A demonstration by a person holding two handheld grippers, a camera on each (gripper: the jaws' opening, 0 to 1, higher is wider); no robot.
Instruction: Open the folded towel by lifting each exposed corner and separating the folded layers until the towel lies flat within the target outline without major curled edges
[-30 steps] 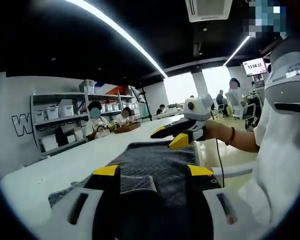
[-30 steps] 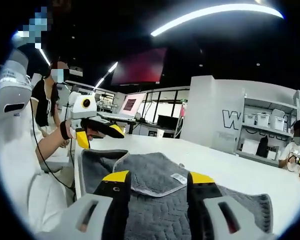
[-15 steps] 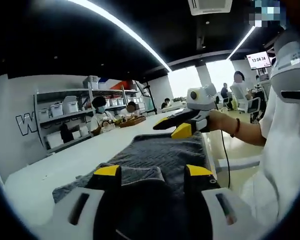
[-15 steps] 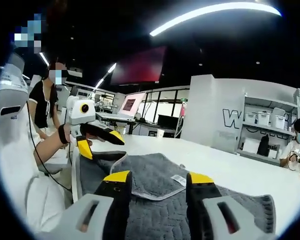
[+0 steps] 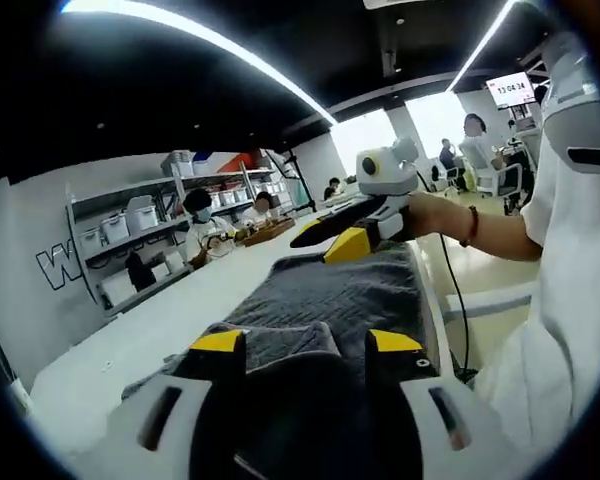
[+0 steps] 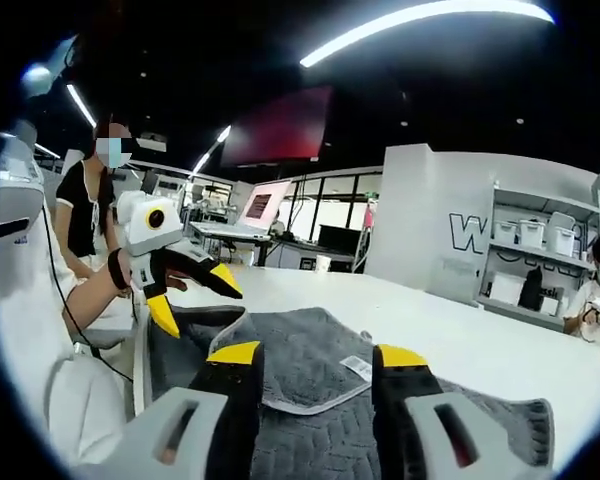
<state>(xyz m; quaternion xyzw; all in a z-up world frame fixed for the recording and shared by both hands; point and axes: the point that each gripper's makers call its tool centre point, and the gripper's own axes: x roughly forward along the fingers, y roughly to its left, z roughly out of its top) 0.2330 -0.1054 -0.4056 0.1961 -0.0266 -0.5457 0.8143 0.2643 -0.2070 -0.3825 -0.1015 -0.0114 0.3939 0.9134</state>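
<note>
Hovering over grey towel (image 6: pixel 320 350) on table (image 6: pixel 460 335), both grippers' fingers apart.

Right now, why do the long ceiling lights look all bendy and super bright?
Left gripper view: the fisheye lens curves the ceiling light strip, which glares white. Right gripper view: the same bending and glare; the grey towel stays fairly sharp, the ceiling dark.

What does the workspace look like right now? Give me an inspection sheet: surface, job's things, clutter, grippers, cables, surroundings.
Surface: white table.
Job's things: grey towel, still folded, a layer with pale edging on top, white label showing.
Clutter: nothing seen.
Grippers: left gripper open above a towel corner; right gripper open over the far end.
Cables: a black cable hangs off the table edge.
Surroundings: shelves with white bins; seated people at a far table.
</note>
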